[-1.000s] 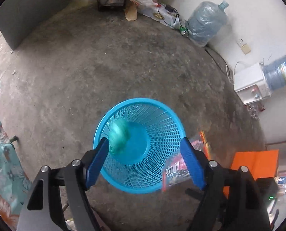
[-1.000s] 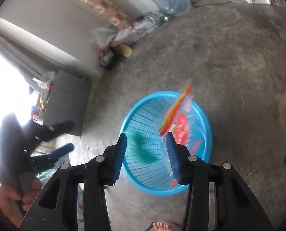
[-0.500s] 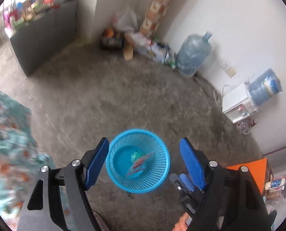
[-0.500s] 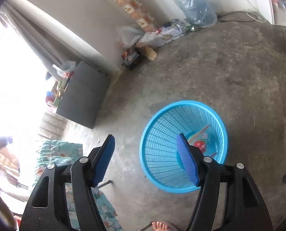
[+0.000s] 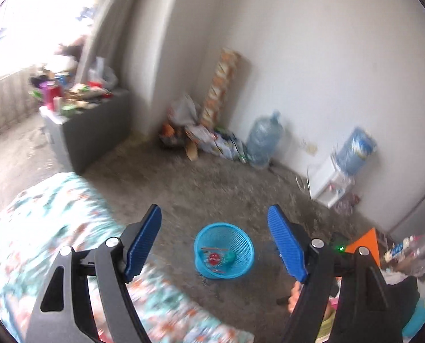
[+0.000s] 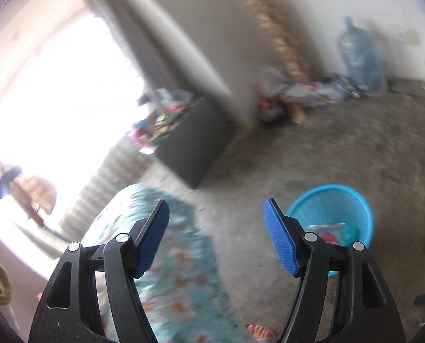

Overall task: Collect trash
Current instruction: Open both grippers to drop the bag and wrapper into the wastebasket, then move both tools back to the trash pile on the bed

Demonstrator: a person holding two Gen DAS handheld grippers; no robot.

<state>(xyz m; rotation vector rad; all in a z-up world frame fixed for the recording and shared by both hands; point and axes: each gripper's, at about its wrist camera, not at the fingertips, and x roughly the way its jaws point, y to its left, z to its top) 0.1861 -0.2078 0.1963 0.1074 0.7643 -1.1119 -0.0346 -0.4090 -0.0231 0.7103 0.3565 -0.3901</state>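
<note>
A blue mesh basket (image 5: pixel 248 245) stands on the concrete floor, far below and between the fingers of my left gripper (image 5: pixel 214 207), which is open and holds nothing. Inside the basket lie a clear wrapper with red print (image 5: pixel 212 257) and a crumpled green piece (image 5: pixel 230 255). In the right wrist view the basket (image 6: pixel 335 200) shows low on the right, partly behind the right finger, with the wrapper (image 6: pixel 326 228) in it. My right gripper (image 6: pixel 216 201) has its jaws opening, with nothing between them. Both views are blurred.
A floral teal cloth (image 5: pixel 55 214) covers the lower left. A grey cabinet (image 5: pixel 95 134) with clutter on top stands at the left wall. Bags and boxes (image 5: pixel 206 137), a water bottle (image 5: pixel 262 143) and a white dispenser (image 5: pixel 325 183) line the far wall. A bare foot (image 6: pixel 259 333) is near.
Both grippers have risen and tilted up, so the basket looks small and far. The wrapper left the right gripper and now lies in the basket; the right jaws have widened.
</note>
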